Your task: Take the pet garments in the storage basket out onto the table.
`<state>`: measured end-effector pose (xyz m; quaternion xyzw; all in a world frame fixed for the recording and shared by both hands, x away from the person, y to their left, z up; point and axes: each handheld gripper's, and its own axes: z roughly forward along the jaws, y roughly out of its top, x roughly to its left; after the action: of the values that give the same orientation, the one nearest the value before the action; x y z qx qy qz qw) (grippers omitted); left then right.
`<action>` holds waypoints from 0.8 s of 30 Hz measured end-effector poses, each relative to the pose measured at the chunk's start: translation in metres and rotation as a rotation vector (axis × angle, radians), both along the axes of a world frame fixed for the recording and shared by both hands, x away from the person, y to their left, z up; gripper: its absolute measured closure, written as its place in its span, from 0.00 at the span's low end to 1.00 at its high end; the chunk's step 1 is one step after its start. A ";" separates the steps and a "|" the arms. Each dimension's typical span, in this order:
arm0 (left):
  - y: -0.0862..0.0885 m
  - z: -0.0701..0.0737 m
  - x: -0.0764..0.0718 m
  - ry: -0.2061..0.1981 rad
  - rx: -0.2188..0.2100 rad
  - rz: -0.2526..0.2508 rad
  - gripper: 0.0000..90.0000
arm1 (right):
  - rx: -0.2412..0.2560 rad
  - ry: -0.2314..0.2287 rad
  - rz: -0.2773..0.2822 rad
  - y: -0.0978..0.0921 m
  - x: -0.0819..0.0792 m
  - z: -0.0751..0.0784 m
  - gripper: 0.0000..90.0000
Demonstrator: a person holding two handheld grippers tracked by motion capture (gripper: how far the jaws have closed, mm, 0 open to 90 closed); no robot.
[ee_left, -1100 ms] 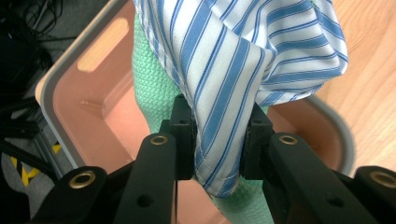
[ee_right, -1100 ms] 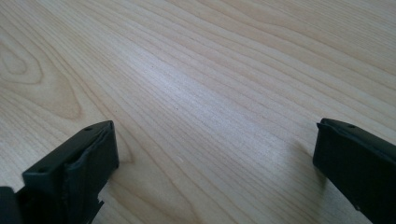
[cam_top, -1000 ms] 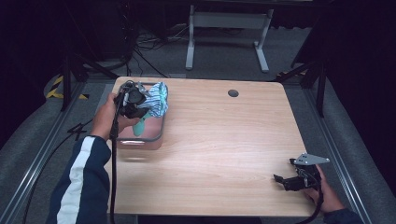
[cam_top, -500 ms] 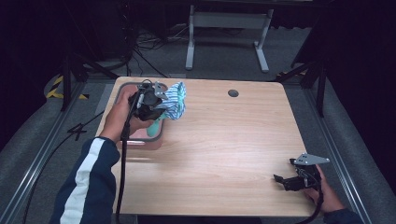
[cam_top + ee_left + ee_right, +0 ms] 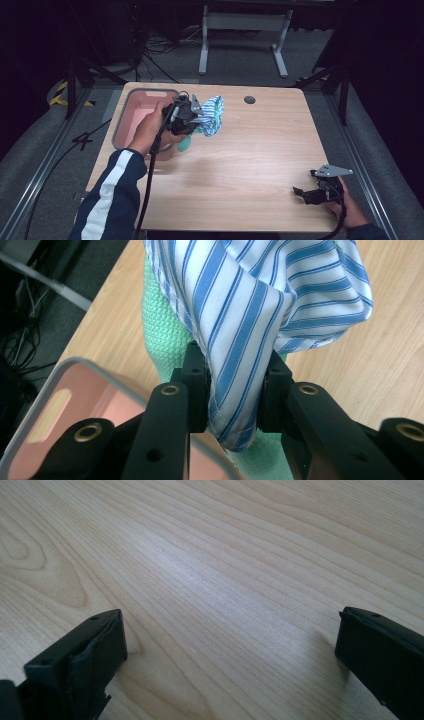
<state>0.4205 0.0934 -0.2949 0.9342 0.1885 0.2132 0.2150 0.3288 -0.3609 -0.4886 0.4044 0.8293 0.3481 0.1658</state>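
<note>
- High view: left gripper (image 5: 192, 116) holds striped cloth (image 5: 212, 114) plus green cloth (image 5: 184, 145) above bench (image 5: 240, 165), beside pink bin (image 5: 131, 120).
- Left gripper view: jaws pinch the striped fold; soft, light, likely slips. Grab bunched folds.
- Right gripper view: right gripper (image 5: 225, 655) wide open, empty, low over bench.

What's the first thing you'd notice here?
The blue-striped cloth bunched with a green cloth, pinched in the left gripper beside the pink tub. The right gripper sits wide open at the wooden table's near right corner.
</note>
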 end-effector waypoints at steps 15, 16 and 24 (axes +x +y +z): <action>-0.036 -0.029 0.003 0.087 0.022 -0.077 0.80 | 0.000 0.000 0.000 0.000 0.000 0.000 0.01; -0.038 -0.032 0.003 0.088 0.025 -0.080 0.80 | 0.000 0.000 0.000 0.000 0.000 0.000 0.01; -0.053 -0.060 0.005 0.152 0.040 -0.095 0.80 | 0.000 0.000 0.000 0.000 0.000 0.000 0.01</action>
<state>0.4253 0.0404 -0.3545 0.9597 0.1555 0.1351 0.1910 0.3288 -0.3609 -0.4886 0.4043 0.8294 0.3481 0.1658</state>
